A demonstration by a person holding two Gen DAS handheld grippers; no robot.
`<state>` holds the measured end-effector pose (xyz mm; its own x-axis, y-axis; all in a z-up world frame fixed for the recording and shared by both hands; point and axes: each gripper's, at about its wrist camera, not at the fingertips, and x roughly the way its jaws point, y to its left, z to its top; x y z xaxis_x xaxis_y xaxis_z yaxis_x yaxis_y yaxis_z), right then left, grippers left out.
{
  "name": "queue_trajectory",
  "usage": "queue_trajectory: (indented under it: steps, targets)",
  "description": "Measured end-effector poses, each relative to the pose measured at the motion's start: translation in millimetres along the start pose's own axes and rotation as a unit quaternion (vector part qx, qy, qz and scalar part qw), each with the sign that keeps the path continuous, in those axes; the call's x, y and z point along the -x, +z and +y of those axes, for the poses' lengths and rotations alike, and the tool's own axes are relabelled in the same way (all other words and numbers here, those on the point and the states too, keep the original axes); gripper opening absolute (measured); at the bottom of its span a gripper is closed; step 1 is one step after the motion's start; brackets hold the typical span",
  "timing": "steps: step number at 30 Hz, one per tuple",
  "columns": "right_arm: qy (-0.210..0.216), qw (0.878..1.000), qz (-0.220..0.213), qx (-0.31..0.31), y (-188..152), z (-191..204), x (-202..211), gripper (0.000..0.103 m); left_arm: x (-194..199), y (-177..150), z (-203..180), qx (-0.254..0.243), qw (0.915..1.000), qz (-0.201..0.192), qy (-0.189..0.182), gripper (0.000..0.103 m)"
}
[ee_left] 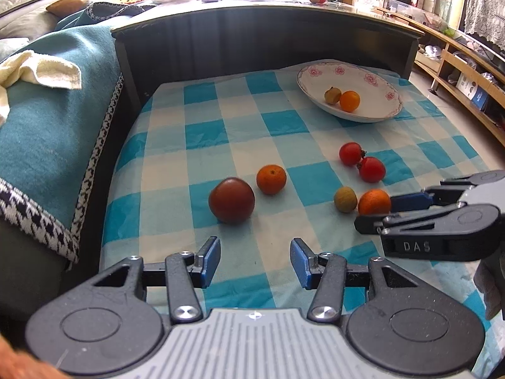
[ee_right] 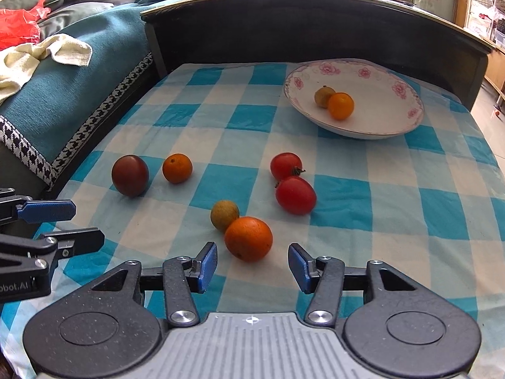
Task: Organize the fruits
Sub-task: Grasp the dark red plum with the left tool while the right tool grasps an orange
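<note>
On the blue-checked cloth lie a dark red tomato [ee_left: 231, 200] [ee_right: 130, 175], a small orange [ee_left: 271, 179] [ee_right: 177, 168], two red tomatoes [ee_left: 363, 161] [ee_right: 295, 194], a greenish-brown fruit [ee_left: 345, 199] [ee_right: 224, 214] and a bigger orange [ee_left: 374, 202] [ee_right: 248, 238]. The flowered white plate [ee_left: 315, 72] [ee_right: 394, 120] at the back right holds an orange and a greenish fruit. My right gripper [ee_right: 252, 265] [ee_left: 374, 213] is open, with the bigger orange just ahead of its fingertips, untouched. My left gripper [ee_left: 255, 262] [ee_right: 85, 224] is open and empty, a little short of the dark tomato.
A teal blanket [ee_left: 47, 120] with a cream towel [ee_left: 41, 69] covers the sofa along the left edge. A dark raised panel [ee_left: 268, 41] closes off the back of the cloth. Low wooden shelves [ee_left: 457, 63] run along the right.
</note>
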<state>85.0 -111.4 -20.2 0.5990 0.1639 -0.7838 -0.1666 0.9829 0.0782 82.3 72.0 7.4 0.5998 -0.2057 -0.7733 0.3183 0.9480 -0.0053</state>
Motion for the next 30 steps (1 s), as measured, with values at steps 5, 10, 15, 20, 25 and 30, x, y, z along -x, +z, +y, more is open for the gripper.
queue_trajectory:
  steps: [5,10,15,20,25,30]
  targets:
    - [-0.006,1.000,0.009,0.006,1.1,2.6,-10.0,0.042,-18.1,15.9,6.6,0.000,1.0000,-0.005,0.006,0.058]
    - [-0.007,1.000,0.012,0.013,3.9,3.4,-11.5,0.029,-36.4,22.3,8.9,-0.008,0.9998,0.004,0.019,0.058]
    - [-0.001,1.000,0.015,0.009,3.9,1.3,-10.3,0.029,-48.7,24.3,5.4,-0.014,0.9995,0.012,0.026,0.058]
    - [0.002,1.000,0.018,0.005,3.6,1.2,-9.5,0.029,-54.2,30.4,4.3,-0.013,0.9991,0.013,0.038,0.058]
    - [0.004,1.000,0.021,0.000,3.4,-0.5,-9.2,0.029,-63.0,29.4,4.6,-0.013,0.9980,0.030,0.054,0.051]
    - [0.005,1.000,0.021,-0.002,3.1,-1.2,-9.2,0.029,-64.2,29.5,4.7,-0.009,0.9980,0.032,0.055,0.050]
